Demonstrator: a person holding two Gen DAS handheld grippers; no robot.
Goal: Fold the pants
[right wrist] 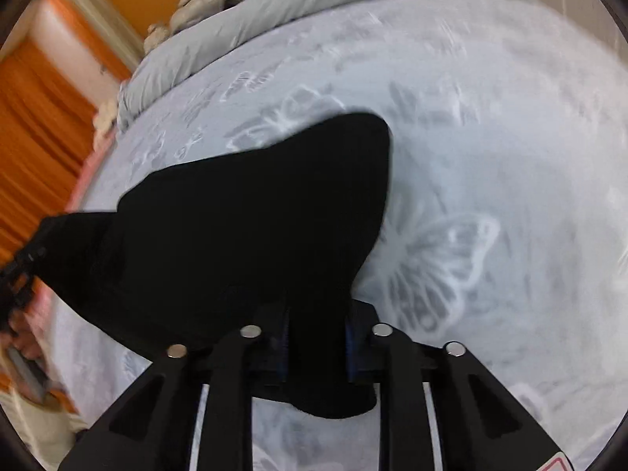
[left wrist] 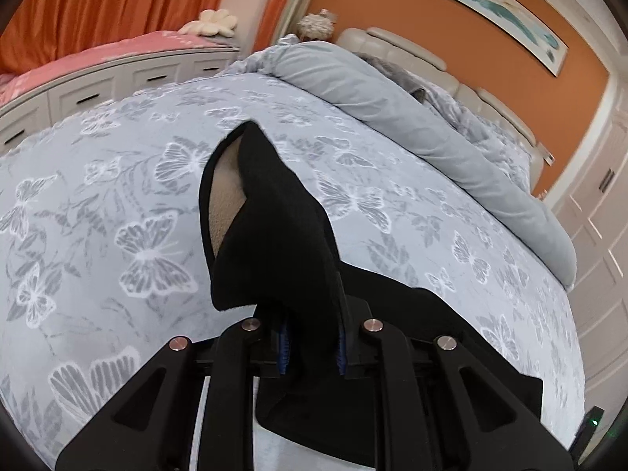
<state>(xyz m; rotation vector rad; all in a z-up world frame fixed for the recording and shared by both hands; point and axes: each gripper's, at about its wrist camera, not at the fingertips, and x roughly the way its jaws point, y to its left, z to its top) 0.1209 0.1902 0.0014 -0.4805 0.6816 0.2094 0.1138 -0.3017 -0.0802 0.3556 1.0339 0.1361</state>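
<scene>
While each hand-held gripper, left (left wrist: 312, 347) and right (right wrist: 318, 349), pinches black pants (left wrist: 271, 227) lifted above the bed (left wrist: 98, 204), folding appears barely begun, laying flat remaining.

Home bedroom, bed (left wrist: 117, 180) with butterfly-print cover, padded headboard (left wrist: 396, 49), orange curtains (left wrist: 102, 0), framed wall picture (left wrist: 494, 11)

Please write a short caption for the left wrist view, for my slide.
Left claw shut on black pants, lifted above the butterfly bedspread.
</scene>
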